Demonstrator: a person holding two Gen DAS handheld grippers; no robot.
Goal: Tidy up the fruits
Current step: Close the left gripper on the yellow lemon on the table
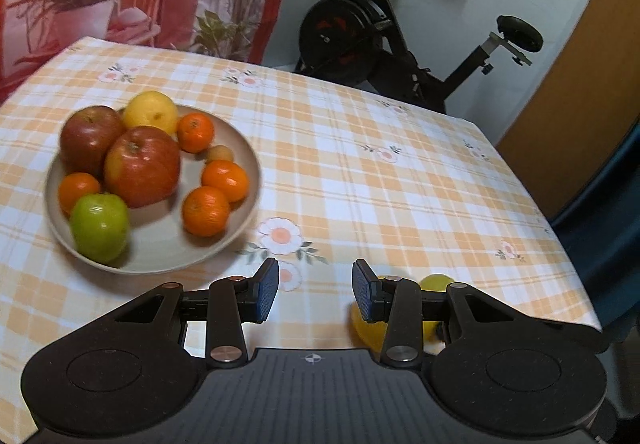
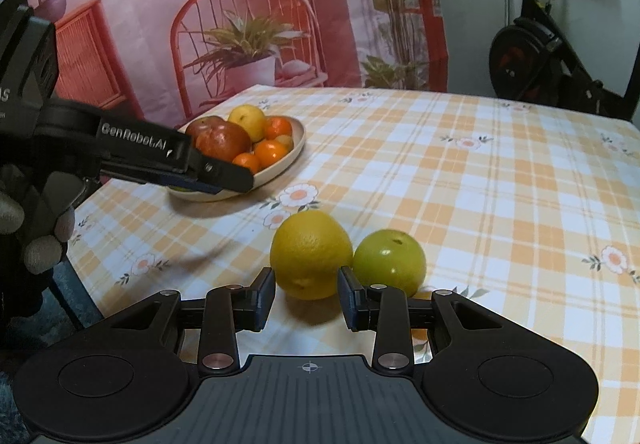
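Bench (image 2: 500, 179): checked orange-and-white cloth with flower prints
Plate (image 1: 236, 147): ahead and left of the left gripper; already carries two red apples, a lemon, a green apple, several mandarins
Left gripper (image 1: 315, 290): fingers apart with bare cloth between them, grasping nothing, hovering near the plate
Right gripper (image 2: 307, 296): fingers parted but narrow, empty, tips at the near side of the yellow orange
Yellow orange (image 2: 311, 254): on the bench just ahead of the right gripper, touching or nearly touching the green fruit
Green fruit (image 2: 390, 262): just right of the orange, beyond the right finger
Step in hand: lining up on the orange, by my reading
Next move calls for: wider fingers, easing forward without knocking the green fruit away
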